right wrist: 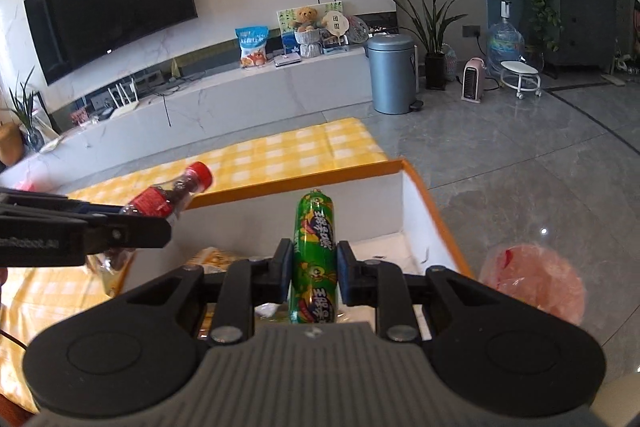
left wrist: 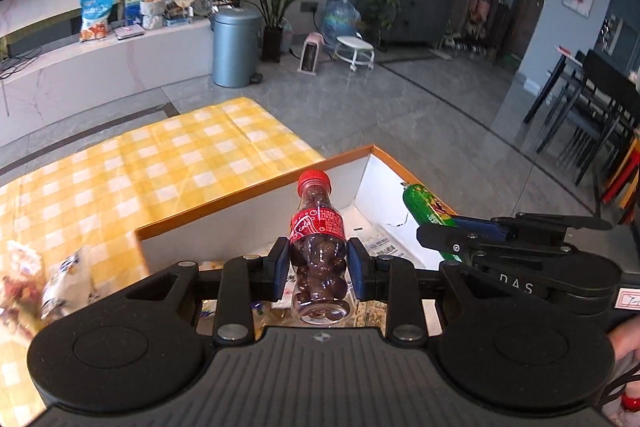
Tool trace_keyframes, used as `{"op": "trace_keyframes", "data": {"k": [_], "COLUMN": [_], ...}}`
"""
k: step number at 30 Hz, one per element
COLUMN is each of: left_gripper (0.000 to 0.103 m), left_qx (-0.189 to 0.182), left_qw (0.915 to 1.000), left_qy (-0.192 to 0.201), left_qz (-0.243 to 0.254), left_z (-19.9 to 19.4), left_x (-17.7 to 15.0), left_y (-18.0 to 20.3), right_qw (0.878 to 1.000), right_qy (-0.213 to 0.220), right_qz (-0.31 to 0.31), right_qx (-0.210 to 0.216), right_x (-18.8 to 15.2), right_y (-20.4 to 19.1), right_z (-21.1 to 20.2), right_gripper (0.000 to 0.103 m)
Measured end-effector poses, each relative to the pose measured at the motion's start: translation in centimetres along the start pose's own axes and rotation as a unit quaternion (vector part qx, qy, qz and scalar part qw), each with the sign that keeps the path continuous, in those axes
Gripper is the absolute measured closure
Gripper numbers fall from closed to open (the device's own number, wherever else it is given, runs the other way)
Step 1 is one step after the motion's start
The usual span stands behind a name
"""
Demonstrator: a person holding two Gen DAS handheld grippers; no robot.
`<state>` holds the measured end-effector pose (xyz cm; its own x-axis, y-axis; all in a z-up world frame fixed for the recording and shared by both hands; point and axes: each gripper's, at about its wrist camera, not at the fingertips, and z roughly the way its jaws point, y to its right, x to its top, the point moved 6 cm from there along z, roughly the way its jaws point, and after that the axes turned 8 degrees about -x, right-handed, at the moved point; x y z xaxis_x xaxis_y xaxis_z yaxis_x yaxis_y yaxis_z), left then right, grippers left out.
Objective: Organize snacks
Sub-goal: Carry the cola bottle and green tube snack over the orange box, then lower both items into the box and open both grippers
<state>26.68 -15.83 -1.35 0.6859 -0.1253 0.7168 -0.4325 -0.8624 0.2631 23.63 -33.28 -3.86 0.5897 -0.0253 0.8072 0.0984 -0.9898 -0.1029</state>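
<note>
**Two snacks held over the box**

Two grips are full: the left gripper (left wrist: 319, 267) has its jaws closed on a small red-capped bottle (left wrist: 318, 243) of dark sweets, and the right gripper (right wrist: 314, 273) has its jaws closed on a green sausage stick (right wrist: 314, 251). Both hang above the orange-rimmed box (left wrist: 256, 193) on the yellow checked worktop (left wrist: 160, 155). To place them well, I would lower each item low inside the walls, keep the two apart, and release only near the floor. The box bottom is mostly hidden by the grippers; packets at the left worktop edge are blurred.
</note>
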Motion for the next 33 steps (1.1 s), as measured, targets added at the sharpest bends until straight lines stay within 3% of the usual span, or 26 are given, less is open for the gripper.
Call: {"op": "trace_keyframes", "data": {"k": [5,12,21,26,33], "left_gripper": [0.069,0.069,0.069,0.069,0.069], "left_qx": [-0.005,-0.014,-0.034,-0.04,-0.036], "left_qw": [0.9995,0.9972,0.9889,0.9831,0.9793], "left_qy": [-0.029,-0.074,-0.124,-0.14,-0.158], "left_qz": [0.01,-0.003,-0.074,-0.112,-0.122], "left_z": [2.4,6.2,10.2,11.6,13.1], "left_x": [0.1,0.1,0.1,-0.2,-1.0], "left_y": [0.7,0.7,-0.9,-1.4,-1.1], "right_qw": [0.999,0.997,0.99,0.982,0.972], "right_qy": [-0.036,-0.077,-0.123,-0.147,-0.182], "right_qz": [0.021,0.004,-0.068,-0.119,-0.152], "right_qx": [0.011,0.004,0.016,-0.002,-0.001], "right_x": [0.2,-0.2,-0.1,-0.4,-1.3], "right_y": [1.5,3.1,2.5,1.6,0.5], "right_z": [2.3,5.6,9.2,11.3,12.9], "right_gripper": [0.082,0.082,0.082,0.082,0.082]}}
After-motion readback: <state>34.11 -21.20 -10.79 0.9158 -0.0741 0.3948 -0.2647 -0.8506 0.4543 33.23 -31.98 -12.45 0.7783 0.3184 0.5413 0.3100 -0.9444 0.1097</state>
